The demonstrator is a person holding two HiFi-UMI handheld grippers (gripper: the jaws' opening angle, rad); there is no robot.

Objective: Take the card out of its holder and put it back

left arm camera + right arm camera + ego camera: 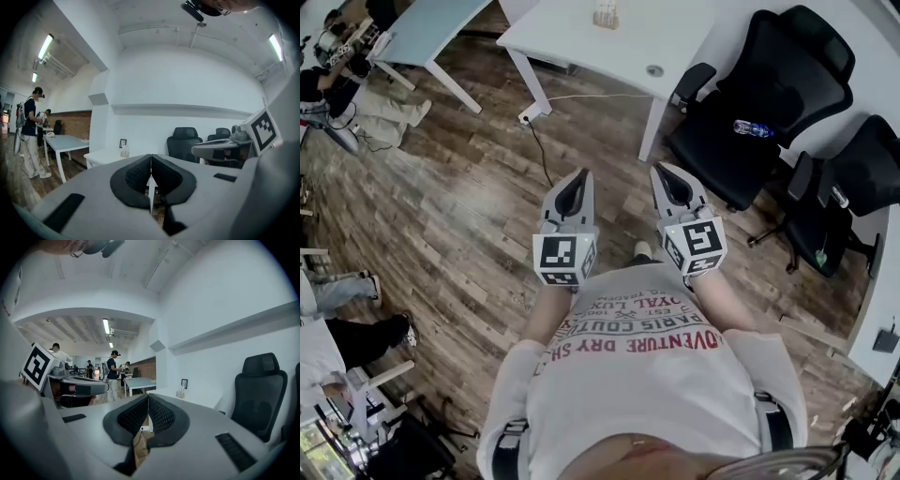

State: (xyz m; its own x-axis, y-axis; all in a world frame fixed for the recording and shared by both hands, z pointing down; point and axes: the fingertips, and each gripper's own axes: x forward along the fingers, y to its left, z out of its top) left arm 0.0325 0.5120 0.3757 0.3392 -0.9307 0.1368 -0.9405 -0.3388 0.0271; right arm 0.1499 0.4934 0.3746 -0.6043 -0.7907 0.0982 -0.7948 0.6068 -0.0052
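- Head view: The left gripper (577, 176) and the right gripper (667, 171) are hanging side by side over the wood floor (459, 216), in front of the person's shirt (637, 366). Both are pointing toward the white table (581, 42). The card holder (606, 13) is standing on the far part of that table, well apart from both grippers. A black chair (759, 103) is sitting just right of the table.
- Left gripper view: The left gripper (151, 159) is showing its jaws pressed together with nothing between them. The card holder (125, 150) is standing on the white table (103, 157), left of the jaws and well beyond them. The card itself is too small to tell.
- Right gripper view: The right gripper (148, 400) is likewise showing its jaws closed and empty. The card holder (180, 392) is standing on the white table (197, 400), right of the jaws and far past them.
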